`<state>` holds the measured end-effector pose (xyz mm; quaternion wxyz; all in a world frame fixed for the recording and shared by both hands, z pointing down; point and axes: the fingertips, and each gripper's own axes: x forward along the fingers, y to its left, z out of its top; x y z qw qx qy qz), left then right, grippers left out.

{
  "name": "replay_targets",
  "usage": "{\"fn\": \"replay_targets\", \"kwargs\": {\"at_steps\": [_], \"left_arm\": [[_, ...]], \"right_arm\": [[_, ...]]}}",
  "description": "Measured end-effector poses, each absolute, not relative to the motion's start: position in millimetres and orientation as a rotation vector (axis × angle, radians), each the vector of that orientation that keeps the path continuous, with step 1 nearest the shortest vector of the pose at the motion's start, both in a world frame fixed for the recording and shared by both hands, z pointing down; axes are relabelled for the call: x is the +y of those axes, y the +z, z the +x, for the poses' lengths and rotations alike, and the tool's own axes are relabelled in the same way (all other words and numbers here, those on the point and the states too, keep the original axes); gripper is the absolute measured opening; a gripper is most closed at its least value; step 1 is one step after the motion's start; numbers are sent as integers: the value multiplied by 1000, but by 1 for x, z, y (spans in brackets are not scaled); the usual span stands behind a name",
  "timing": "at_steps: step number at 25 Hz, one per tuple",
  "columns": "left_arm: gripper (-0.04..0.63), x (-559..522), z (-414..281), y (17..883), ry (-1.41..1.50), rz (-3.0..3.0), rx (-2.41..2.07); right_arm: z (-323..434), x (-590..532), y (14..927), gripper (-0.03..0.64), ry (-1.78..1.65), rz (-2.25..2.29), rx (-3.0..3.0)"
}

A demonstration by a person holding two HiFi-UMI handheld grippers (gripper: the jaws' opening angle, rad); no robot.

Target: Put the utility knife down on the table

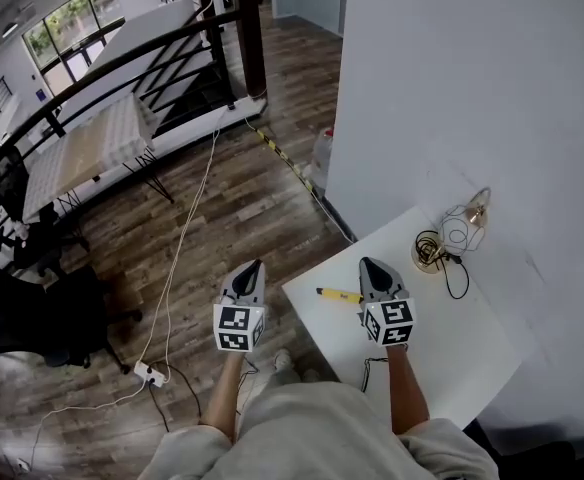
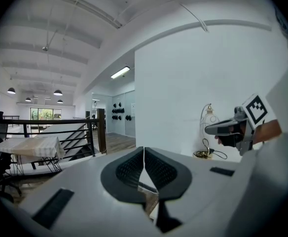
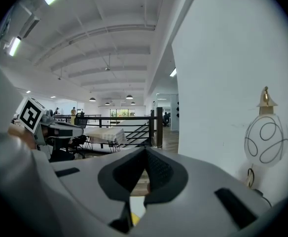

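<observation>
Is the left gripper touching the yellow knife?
Apart. The head view shows the left gripper over the floor, and the knife lying on the table.

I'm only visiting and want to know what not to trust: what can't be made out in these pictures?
- Utility knife: in the head view it is too small to tell if the blade is out, and its right end runs behind the right tool.
- Right gripper view: the knife shows only as a yellow sliver under the tool's body.
- Lamp: in the right gripper view its foot is hidden by the tool's body.
</observation>
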<state>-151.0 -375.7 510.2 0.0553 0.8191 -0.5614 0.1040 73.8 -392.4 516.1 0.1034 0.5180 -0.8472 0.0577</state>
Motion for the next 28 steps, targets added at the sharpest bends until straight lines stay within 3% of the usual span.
{"fn": "replay_targets", "kwargs": {"at_steps": [28], "left_arm": [[9, -373, -149, 495, 273, 2499, -1729]], "right_arm": [[70, -383, 518, -3, 164, 1495, -2504]]}}
